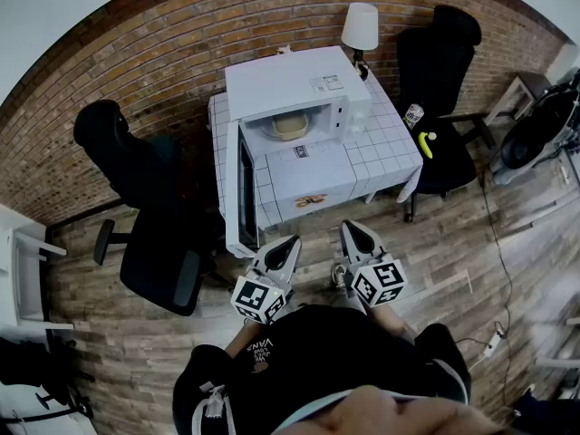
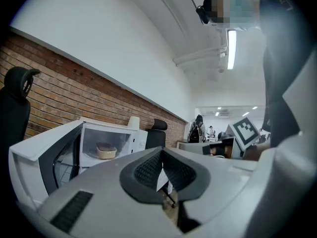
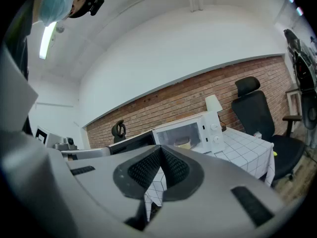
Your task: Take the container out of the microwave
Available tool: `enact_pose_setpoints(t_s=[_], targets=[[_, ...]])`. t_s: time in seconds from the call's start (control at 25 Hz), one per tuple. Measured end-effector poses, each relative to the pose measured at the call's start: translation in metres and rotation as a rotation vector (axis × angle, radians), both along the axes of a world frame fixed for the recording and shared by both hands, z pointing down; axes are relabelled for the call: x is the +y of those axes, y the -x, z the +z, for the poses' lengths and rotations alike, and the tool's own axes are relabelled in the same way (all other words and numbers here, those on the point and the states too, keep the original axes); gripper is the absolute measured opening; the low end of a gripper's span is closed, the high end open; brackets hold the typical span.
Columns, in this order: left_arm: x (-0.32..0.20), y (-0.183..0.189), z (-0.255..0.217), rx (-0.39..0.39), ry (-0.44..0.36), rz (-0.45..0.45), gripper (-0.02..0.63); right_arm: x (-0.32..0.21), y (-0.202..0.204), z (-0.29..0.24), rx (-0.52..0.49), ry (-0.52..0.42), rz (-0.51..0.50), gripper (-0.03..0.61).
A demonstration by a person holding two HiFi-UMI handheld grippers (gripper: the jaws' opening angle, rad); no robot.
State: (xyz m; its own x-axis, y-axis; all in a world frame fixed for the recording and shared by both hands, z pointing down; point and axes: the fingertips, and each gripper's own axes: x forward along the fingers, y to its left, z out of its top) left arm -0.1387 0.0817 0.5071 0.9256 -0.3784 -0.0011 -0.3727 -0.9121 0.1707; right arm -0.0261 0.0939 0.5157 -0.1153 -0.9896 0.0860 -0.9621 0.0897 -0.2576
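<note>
Though the microwave point(image 1: 285, 84) stands open, its container point(image 1: 289, 127) shows only partly.

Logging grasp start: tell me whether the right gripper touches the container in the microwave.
Apart. The head view shows the right gripper short of the table, the container well beyond it inside the open microwave.
</note>
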Motion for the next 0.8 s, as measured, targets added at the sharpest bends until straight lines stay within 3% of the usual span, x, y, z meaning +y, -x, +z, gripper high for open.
enact_pose_setpoints(t_s=[0.4, 0.8], targets=[[-0.024, -0.020, 0.000, -0.005, 0.021, -0.031, 0.011, -0.024, -0.017, -0.004, -0.037, -0.025, -0.040, 0.006], [-0.060, -0.049, 0.008, 0.000, 0.065, -0.103, 0.011, -0.063, -0.042, 0.008, -0.052, 0.029, -0.130, 0.006]])
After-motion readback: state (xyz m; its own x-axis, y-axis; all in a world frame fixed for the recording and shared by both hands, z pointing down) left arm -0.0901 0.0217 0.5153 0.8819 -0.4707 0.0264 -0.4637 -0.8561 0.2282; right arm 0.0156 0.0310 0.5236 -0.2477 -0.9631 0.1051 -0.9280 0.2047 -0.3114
